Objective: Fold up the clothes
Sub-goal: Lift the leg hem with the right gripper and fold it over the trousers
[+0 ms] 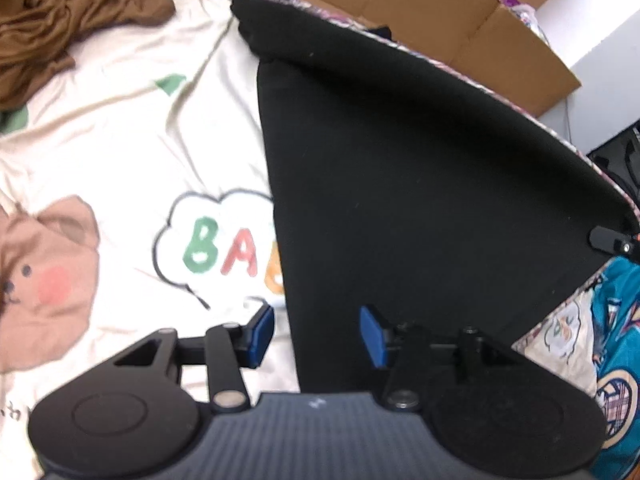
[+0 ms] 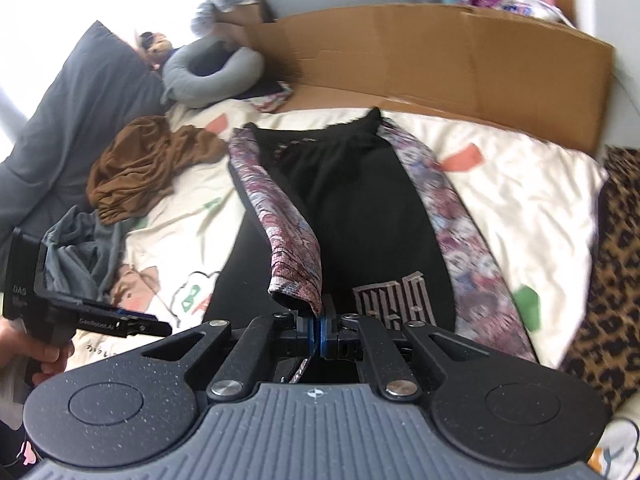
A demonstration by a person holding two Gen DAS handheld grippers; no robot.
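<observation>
A home bedroom. A bed spread with a cream cartoon sheet point(image 2: 516, 184), printed with a bear and coloured letters, fills the scene. A dark grey pillow point(image 2: 80, 120) and a grey U-shaped neck cushion point(image 2: 208, 76) lie far left, loose clothes point(image 2: 144, 164) on the sheet, a leopard-print blanket point(image 2: 616, 264) right, flattened cardboard point(image 2: 440, 56) behind.

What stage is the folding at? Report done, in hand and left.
Done: nothing looks fully folded; the black garment lies spread on the bed sheet. In hand: the right gripper is shut on its patterned sleeve, lifting it over the body, while the left gripper is open beside the fabric. Left: the other sleeve, the final folds, plus the crumpled brown garment.
</observation>
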